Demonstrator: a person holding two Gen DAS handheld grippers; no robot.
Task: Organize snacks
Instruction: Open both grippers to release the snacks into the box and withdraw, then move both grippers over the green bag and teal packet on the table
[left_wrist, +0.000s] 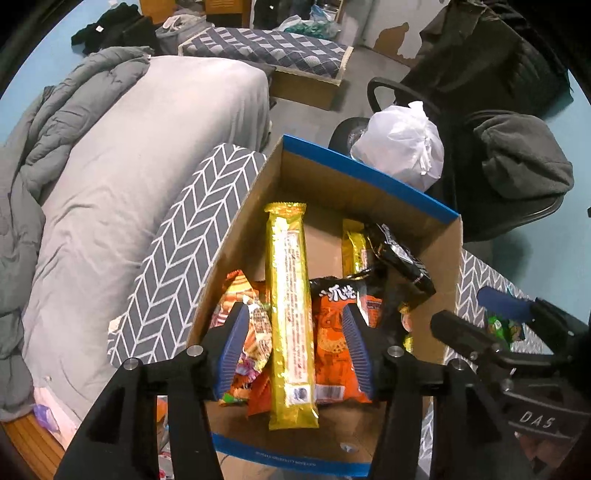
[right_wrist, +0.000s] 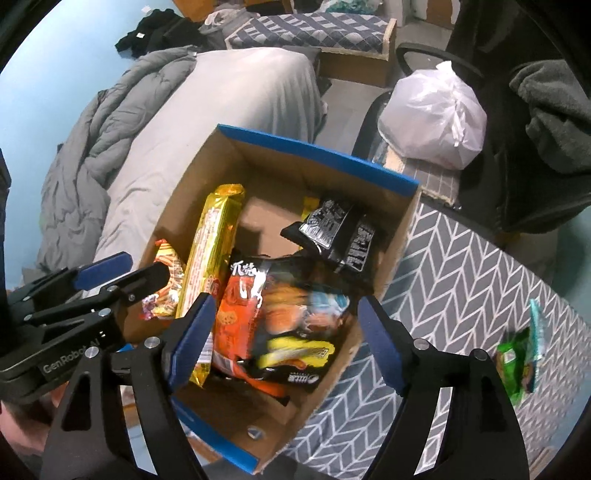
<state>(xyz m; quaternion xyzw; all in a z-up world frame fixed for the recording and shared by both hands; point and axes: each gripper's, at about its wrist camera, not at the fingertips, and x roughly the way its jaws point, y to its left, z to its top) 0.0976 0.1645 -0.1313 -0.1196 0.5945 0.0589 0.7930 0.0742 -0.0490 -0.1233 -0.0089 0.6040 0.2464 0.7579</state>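
Observation:
A cardboard box with a blue rim (left_wrist: 369, 173) (right_wrist: 317, 151) holds several snacks: a long gold packet (left_wrist: 290, 306) (right_wrist: 210, 251), an orange-and-black packet (left_wrist: 332, 332) (right_wrist: 280, 310), a black packet (left_wrist: 402, 254) (right_wrist: 336, 232) and a small colourful packet (left_wrist: 251, 332) (right_wrist: 166, 288). My left gripper (left_wrist: 295, 336) is open above the box, empty. My right gripper (right_wrist: 286, 332) is open above the box's near right side, empty. A green packet (right_wrist: 521, 362) (left_wrist: 504, 328) lies on the table right of the box.
The box stands on a table with a grey chevron cloth (right_wrist: 461, 280) (left_wrist: 192, 240). A bed with a grey duvet (left_wrist: 110, 166) lies to the left. A white plastic bag (left_wrist: 402, 144) (right_wrist: 436, 114) sits on an office chair behind the box.

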